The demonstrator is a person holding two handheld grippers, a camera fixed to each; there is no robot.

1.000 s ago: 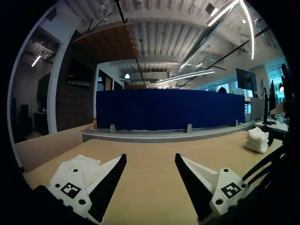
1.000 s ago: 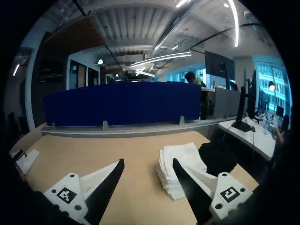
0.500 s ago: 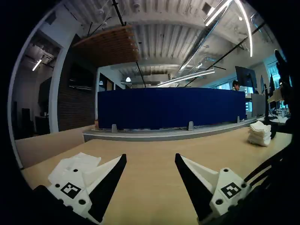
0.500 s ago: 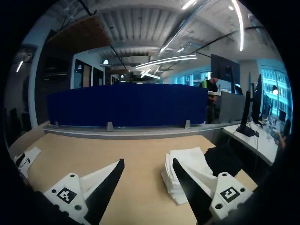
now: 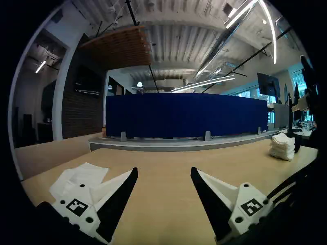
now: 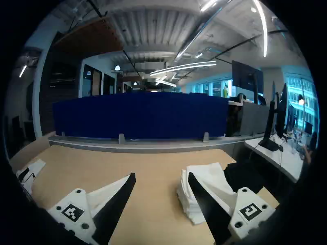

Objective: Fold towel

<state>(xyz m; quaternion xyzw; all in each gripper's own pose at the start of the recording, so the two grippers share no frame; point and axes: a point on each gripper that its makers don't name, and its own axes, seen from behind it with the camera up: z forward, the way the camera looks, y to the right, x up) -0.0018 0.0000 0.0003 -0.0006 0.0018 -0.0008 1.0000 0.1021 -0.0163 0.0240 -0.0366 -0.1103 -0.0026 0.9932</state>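
In the left gripper view a loose white towel (image 5: 81, 176) lies flat on the wooden table (image 5: 163, 171), just beyond my left finger. My left gripper (image 5: 163, 181) is open with nothing between its fingers. A stack of folded white towels (image 5: 283, 147) sits far to the right. In the right gripper view that stack of folded towels (image 6: 200, 185) lies close ahead, partly behind my right finger. My right gripper (image 6: 161, 185) is open and holds nothing. The loose white towel (image 6: 29, 173) shows at the far left edge.
A blue partition (image 5: 184, 116) runs along the table's far edge on a grey rail (image 6: 135, 145). A dark cloth or bag (image 6: 245, 173) sits right of the folded stack. Monitors (image 6: 276, 118) stand on a white desk to the right.
Both views have shifted slightly; the folded stack sits a little farther right in the right gripper view. The grippers stay open and nothing was taken hold of.
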